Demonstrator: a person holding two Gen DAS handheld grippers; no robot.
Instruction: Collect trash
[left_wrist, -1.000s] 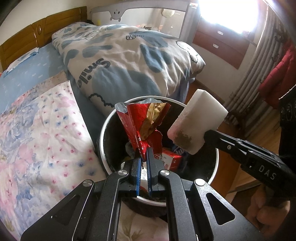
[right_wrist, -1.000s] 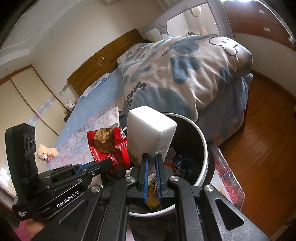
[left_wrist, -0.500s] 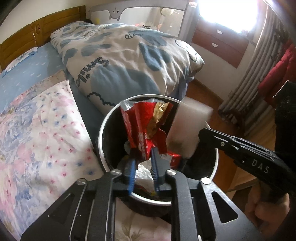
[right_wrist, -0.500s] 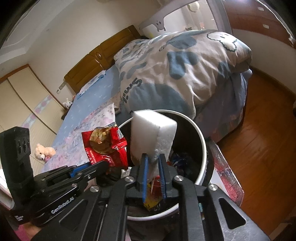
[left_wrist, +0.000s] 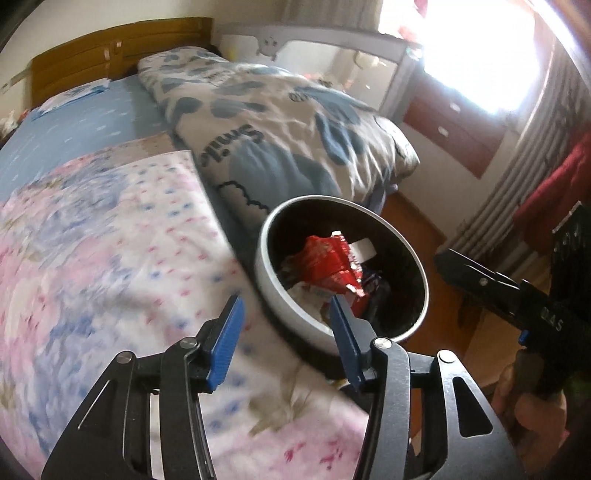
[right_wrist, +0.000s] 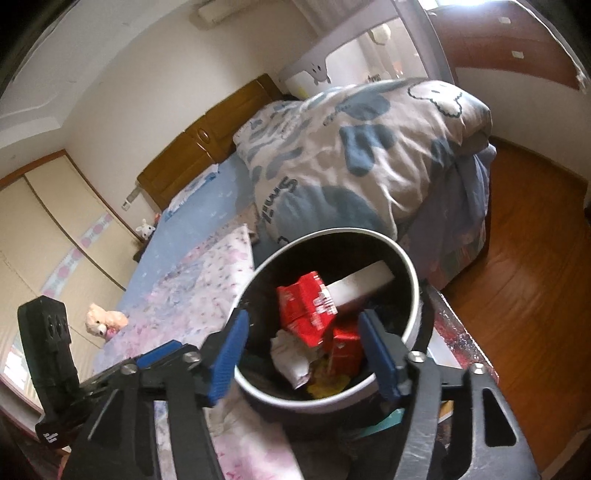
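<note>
The bed (left_wrist: 110, 229) fills the space left of and under the left gripper (left_wrist: 286, 325), with a blue-patterned duvet (right_wrist: 354, 162) bunched beyond both grippers. The trash bin (left_wrist: 275, 291), round with a white rim, stands against the bed's edge, just ahead of the left gripper and slightly to its right. From the right wrist view the bin (right_wrist: 413, 295) sits directly ahead of and below the right gripper (right_wrist: 303, 347), framed between its two fingers.

Both grippers are tilted down toward the bin with jaws spread wide and nothing between them; in the left wrist view the right gripper (left_wrist: 480, 280) reaches in from the right, beside the bin's rim.

Inside the bin, a white foam block (right_wrist: 364, 286) leans against the far-right wall, its long axis running from centre up toward that wall. A red snack wrapper (right_wrist: 308, 310) lies crumpled just left of the block, touching it, atop other rubbish. In the left view the wrapper (left_wrist: 328, 262) lies just beyond the gripper's right fingertip (left_wrist: 338, 310).
</note>
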